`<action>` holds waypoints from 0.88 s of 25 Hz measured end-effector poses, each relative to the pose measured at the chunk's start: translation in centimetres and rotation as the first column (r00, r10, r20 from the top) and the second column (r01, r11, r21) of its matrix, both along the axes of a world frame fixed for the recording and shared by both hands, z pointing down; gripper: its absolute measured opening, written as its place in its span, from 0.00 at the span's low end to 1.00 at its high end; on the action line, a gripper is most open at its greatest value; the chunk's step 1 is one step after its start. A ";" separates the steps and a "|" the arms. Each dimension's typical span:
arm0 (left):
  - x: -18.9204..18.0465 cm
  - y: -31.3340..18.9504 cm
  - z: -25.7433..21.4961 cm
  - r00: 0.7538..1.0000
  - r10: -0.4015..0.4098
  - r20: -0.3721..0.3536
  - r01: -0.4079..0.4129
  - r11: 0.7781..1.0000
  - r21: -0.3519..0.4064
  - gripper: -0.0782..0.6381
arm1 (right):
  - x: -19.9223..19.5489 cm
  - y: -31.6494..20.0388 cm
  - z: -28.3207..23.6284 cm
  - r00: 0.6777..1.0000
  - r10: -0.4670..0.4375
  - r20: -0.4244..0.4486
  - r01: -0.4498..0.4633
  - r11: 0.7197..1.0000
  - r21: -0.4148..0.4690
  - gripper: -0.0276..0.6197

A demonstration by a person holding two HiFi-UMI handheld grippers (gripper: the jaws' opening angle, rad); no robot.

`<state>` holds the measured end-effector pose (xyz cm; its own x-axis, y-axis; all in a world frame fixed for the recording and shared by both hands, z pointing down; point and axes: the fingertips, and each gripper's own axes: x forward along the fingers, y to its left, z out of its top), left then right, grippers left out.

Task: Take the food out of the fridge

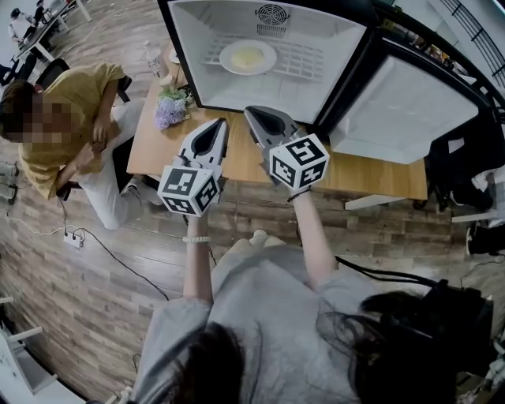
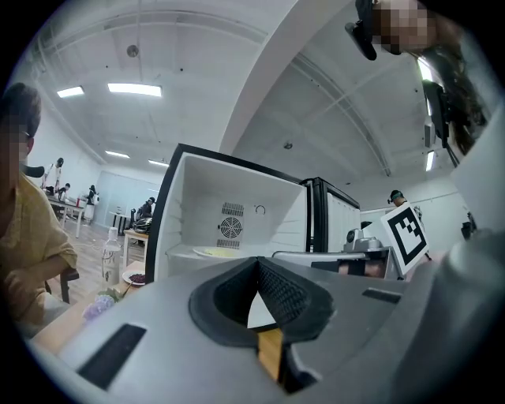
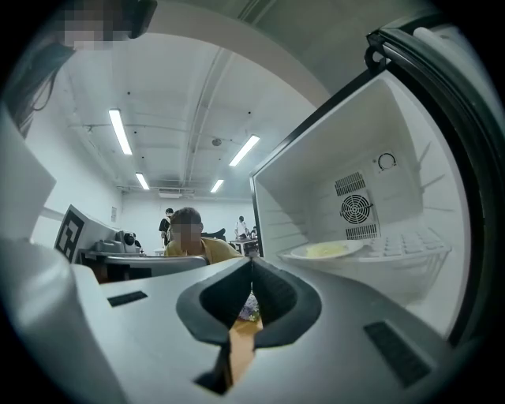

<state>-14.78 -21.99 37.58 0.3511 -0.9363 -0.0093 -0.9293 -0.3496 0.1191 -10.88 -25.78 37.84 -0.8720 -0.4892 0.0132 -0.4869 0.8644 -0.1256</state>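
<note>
Left tongs [image 1: 222, 125] and right tongs [image 1: 251, 113] are closed, empty; only head view shows a power strip [image 1: 73, 237].

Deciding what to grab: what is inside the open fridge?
A white plate of pale food on a wire shelf; a fan vent on the back wall. Whatever lies under the shelf is covered.

Bright ceiling strip lights [image 2: 134, 89]; strong fisheye bending at edges; background perhaps slightly soft.
</note>
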 end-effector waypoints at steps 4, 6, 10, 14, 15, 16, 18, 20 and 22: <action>0.0 -1.5 0.3 1.000 0.019 0.005 -0.019 1.000 -0.007 0.12 | 0.2 -1.3 0.0 1.000 0.014 0.007 -0.014 1.000 -0.008 0.06; -0.1 -2.4 0.3 0.999 0.036 0.011 -0.036 0.999 -0.012 0.12 | 0.3 -2.1 0.0 1.000 0.021 0.020 -0.021 0.999 -0.024 0.06; -0.4 -4.3 0.7 0.997 0.075 0.022 -0.075 0.997 -0.028 0.12 | 0.4 -4.1 0.5 0.995 0.060 0.075 -0.052 0.994 -0.099 0.06; -1.1 -6.1 1.4 0.993 0.115 0.025 -0.113 0.992 -0.049 0.12 | 0.4 -6.5 1.3 0.983 0.160 0.095 -0.142 0.975 -0.169 0.06; -1.2 -6.5 1.5 0.992 0.124 0.024 -0.123 0.991 -0.053 0.12 | 0.4 -7.0 1.4 0.978 0.182 0.104 -0.160 0.969 -0.188 0.06; -1.3 -6.9 1.6 0.991 0.134 0.024 -0.132 0.990 -0.057 0.12 | 0.5 -7.4 1.5 0.972 0.205 0.120 -0.177 0.961 -0.211 0.06; -1.5 -7.7 1.6 0.989 0.147 0.022 -0.146 0.988 -0.060 0.12 | 0.4 -8.3 1.8 0.958 0.240 0.154 -0.194 0.944 -0.265 0.16; -1.9 -8.4 1.8 0.988 0.151 0.022 -0.149 0.987 -0.061 0.12 | 0.2 -9.2 2.0 0.946 0.262 0.191 -0.192 0.927 -0.322 0.18; -2.2 -9.0 2.1 0.988 0.155 0.023 -0.154 0.986 -0.066 0.12 | 0.0 -10.1 2.2 0.925 0.288 0.246 -0.178 0.904 -0.389 0.20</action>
<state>-16.97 -31.02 39.63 0.4909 -0.8692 0.0601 -0.8679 -0.4819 0.1205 -10.85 -35.86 40.03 -0.7244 -0.6893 -0.0126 -0.5625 0.6014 -0.5673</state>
